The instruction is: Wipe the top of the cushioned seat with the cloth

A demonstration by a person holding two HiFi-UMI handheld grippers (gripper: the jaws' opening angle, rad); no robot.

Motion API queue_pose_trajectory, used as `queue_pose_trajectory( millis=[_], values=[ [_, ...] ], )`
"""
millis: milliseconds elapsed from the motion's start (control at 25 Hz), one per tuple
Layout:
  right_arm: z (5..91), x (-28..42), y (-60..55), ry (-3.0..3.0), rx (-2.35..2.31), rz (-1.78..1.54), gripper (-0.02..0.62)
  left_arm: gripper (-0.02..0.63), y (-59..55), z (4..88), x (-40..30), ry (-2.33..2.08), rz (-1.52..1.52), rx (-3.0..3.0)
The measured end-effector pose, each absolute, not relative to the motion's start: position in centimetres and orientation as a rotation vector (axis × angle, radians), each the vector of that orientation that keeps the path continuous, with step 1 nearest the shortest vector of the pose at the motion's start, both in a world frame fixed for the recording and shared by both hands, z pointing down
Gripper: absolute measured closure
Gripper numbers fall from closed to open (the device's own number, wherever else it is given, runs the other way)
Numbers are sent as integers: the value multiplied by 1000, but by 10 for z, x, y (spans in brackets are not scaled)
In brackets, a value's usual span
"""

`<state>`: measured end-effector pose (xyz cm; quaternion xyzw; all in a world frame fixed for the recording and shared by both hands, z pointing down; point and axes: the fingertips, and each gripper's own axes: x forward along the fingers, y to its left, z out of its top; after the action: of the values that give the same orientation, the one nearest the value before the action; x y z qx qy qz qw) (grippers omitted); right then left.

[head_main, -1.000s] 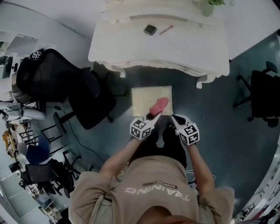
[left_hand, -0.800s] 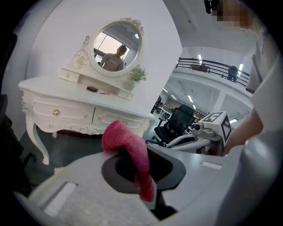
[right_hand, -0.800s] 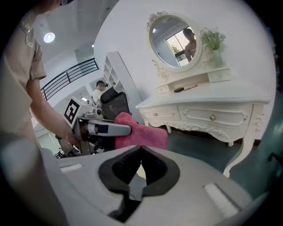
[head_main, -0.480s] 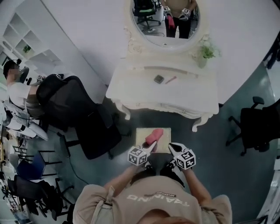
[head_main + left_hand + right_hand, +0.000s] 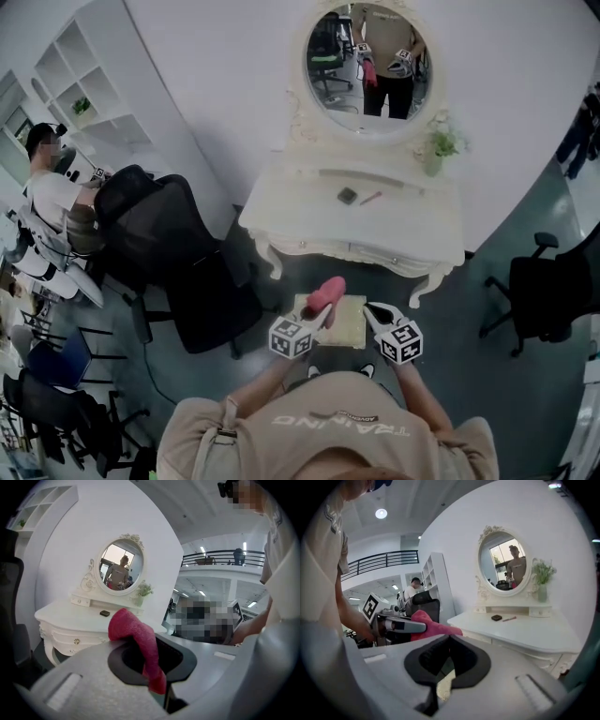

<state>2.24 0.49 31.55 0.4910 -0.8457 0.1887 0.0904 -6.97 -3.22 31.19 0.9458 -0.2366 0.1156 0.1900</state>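
The cream cushioned seat point(image 5: 343, 323) stands on the floor in front of me, below the dressing table. My left gripper point(image 5: 317, 322) is shut on a pink cloth point(image 5: 325, 293), which hangs in the air over the seat's far left edge. In the left gripper view the cloth point(image 5: 137, 639) bulges out of the shut jaws of that gripper point(image 5: 152, 660). My right gripper point(image 5: 377, 316) is held level beside it over the seat's right edge, shut with nothing in it. In the right gripper view a sliver of the seat point(image 5: 448, 679) shows under its shut jaws point(image 5: 445, 663), with the cloth point(image 5: 436, 626) to the left.
A white dressing table point(image 5: 309, 216) with an oval mirror point(image 5: 367, 64) stands just beyond the seat; a small dark box point(image 5: 347, 196), a pink pen point(image 5: 371, 198) and a plant vase point(image 5: 433, 157) are on it. Black office chairs stand left point(image 5: 164, 234) and right point(image 5: 548, 291). A person point(image 5: 54, 197) sits far left.
Both grippers have risen and the cloth has lifted off the seat top. My head view has swung up, so the mirror and wall now show.
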Motion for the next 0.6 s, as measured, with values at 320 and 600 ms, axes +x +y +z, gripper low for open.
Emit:
queue_pose_trajectory(
  millis=[320, 600],
  values=[
    [238, 48, -19, -2585, 1576, 387, 591, 574, -64, 252, -67, -752, 230, 2770],
    [200, 59, -33, -2604, 1622, 343, 591, 574, -82, 205, -68, -771, 164, 2837]
  ],
)
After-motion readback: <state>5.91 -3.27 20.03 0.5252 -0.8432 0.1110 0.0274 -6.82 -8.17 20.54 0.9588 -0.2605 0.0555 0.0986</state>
